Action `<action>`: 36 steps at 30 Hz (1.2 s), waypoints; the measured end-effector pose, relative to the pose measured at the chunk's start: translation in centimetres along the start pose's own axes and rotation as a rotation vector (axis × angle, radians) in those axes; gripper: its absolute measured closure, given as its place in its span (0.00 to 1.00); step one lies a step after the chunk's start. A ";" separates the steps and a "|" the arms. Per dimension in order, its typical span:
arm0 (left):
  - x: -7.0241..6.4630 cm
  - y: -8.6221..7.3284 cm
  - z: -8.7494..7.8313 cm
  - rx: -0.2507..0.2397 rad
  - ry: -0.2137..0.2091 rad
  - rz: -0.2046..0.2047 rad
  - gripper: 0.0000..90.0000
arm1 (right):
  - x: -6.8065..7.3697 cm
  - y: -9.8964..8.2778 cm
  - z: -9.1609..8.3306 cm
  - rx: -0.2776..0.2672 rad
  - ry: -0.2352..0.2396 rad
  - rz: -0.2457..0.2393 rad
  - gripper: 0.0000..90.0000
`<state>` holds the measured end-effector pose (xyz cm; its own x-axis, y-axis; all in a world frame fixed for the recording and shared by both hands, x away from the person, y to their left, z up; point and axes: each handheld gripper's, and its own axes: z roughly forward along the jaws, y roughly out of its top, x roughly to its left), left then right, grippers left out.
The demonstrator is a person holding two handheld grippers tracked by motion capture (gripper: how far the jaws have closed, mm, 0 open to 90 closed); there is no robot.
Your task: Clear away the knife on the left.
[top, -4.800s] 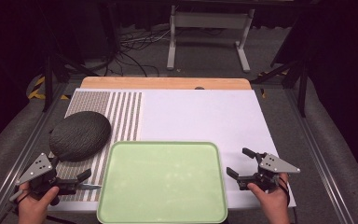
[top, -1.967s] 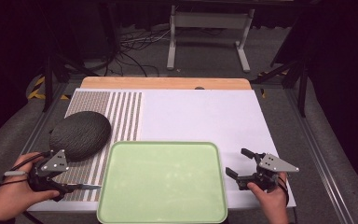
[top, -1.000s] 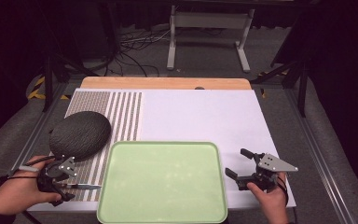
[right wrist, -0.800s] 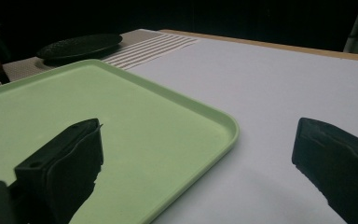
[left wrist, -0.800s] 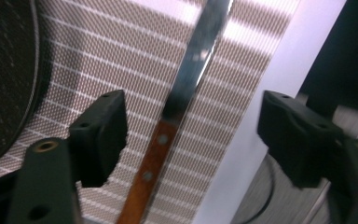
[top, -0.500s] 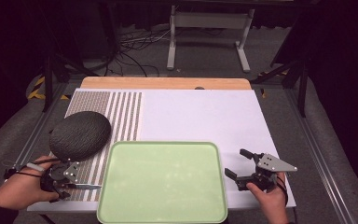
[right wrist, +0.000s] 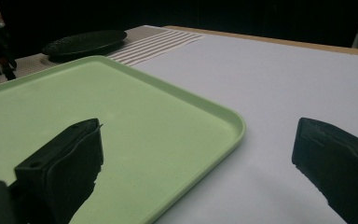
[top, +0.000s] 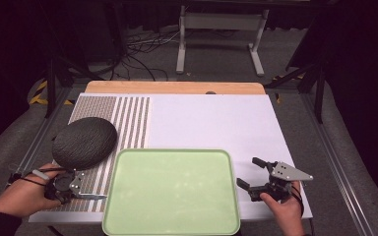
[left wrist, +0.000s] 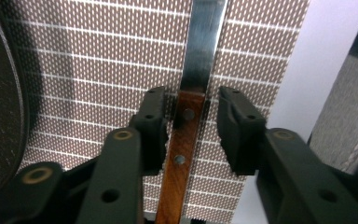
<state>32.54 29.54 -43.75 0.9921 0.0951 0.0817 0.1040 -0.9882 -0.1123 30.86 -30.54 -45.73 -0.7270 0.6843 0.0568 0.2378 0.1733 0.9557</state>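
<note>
Straddling a wood-handled steel knife (left wrist: 185,140), left tool (left wrist: 189,123).

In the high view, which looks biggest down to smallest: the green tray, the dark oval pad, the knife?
1. Green tray, clearly the largest.
2. Dark oval pad.
3. Knife, a thin sliver, partly hidden under the left gripper.

left gripper (left wrist: 190,126) fingers (left wrist: 151,126) closing around a knife's (left wrist: 186,126) wooden handle on the striped mat (left wrist: 98,70).
</note>
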 end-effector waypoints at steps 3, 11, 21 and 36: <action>0.0 0.0 0.1 -0.005 -0.004 0.013 0.80 | 0.0 -0.1 0.0 0.004 0.001 0.003 0.03; 0.0 0.2 0.1 0.009 -0.020 0.044 0.86 | 0.0 0.0 0.0 0.003 0.004 0.000 0.03; 0.2 -0.7 -0.7 0.005 0.022 -0.003 0.86 | 0.0 0.0 0.0 0.003 0.004 -0.002 0.03; 0.5 -1.3 -3.7 -0.137 -0.039 -0.300 0.86 | 0.0 0.0 0.0 0.003 0.002 -0.002 0.03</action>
<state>32.67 30.46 -39.91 0.9210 0.3861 0.0522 0.3840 -0.9222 0.0455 30.87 -30.55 -45.74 -0.7287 0.6827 0.0550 0.2378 0.1768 0.9551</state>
